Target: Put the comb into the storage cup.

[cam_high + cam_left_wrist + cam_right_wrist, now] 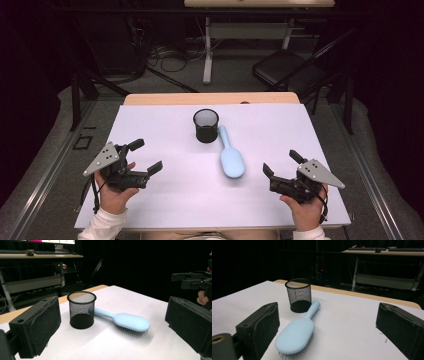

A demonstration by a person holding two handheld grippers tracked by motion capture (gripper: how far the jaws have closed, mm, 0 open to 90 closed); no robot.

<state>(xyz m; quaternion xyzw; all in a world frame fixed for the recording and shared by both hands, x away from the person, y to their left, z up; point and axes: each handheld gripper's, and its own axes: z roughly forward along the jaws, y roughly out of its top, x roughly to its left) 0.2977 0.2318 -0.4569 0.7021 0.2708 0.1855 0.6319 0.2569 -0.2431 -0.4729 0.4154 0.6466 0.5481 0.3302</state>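
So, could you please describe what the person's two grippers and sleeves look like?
Both the left gripper and the right gripper are black, each with two blocky fingers faced in rough dark padding. A grey three-cornered plate with small holes sits on top of each, and a thin black cable trails by the hand. The person wears white sleeves.

The hairbrush (229,154) is light blue all over, with tiny pale bristles under it. The pencil cup (206,125) just past the brush's handle is black and made of a little criss-cross mesh. The left gripper (148,156) and the right gripper (281,163) are black, each with a grey plate on top. The table (165,200) under them is plain white with a light wood edge.
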